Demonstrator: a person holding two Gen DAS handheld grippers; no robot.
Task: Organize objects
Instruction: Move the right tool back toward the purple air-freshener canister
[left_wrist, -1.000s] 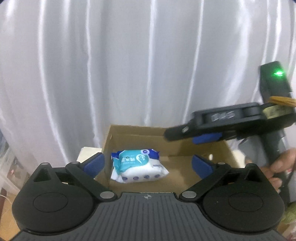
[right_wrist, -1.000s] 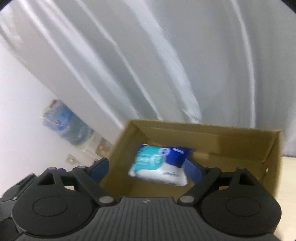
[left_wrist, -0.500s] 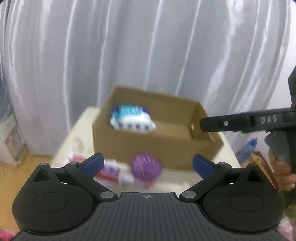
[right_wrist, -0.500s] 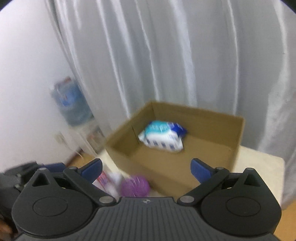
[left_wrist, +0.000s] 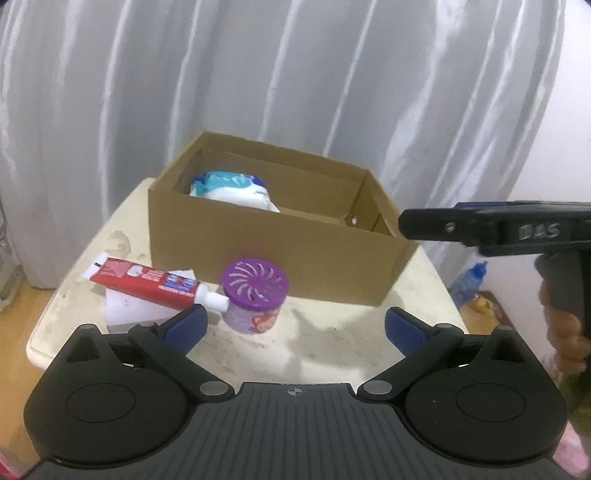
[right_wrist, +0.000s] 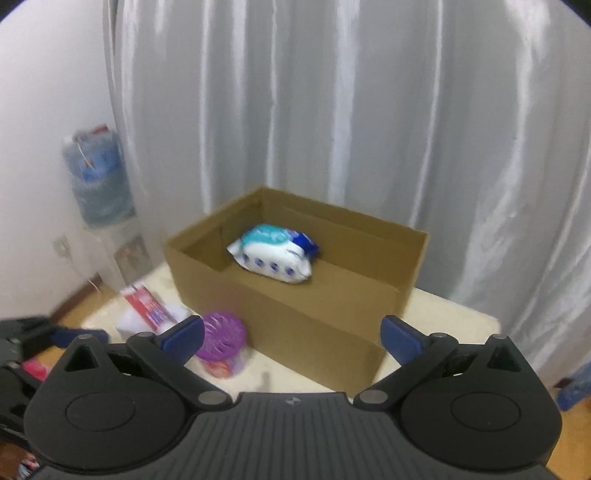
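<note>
An open brown cardboard box (left_wrist: 280, 251) sits on a cream-coloured bench (left_wrist: 332, 332) before a white curtain (left_wrist: 295, 74), holding a white and blue soft pack of wipes (right_wrist: 275, 254) near its far left corner. Just in front of the box stand a round purple air-freshener tub (left_wrist: 255, 295) and a red toothpaste tube (left_wrist: 147, 282) (lying on a white block). The left gripper (left_wrist: 293, 326) and right gripper (right_wrist: 291, 334) both have jaws spread wide, empty.

I can't read the blurred red toothpaste tube (right_wrist: 149, 304) left of the brown cardboard box (right_wrist: 295, 314); its front wall hides the white-and-blue wipes pack's (left_wrist: 232, 190) underside.
</note>
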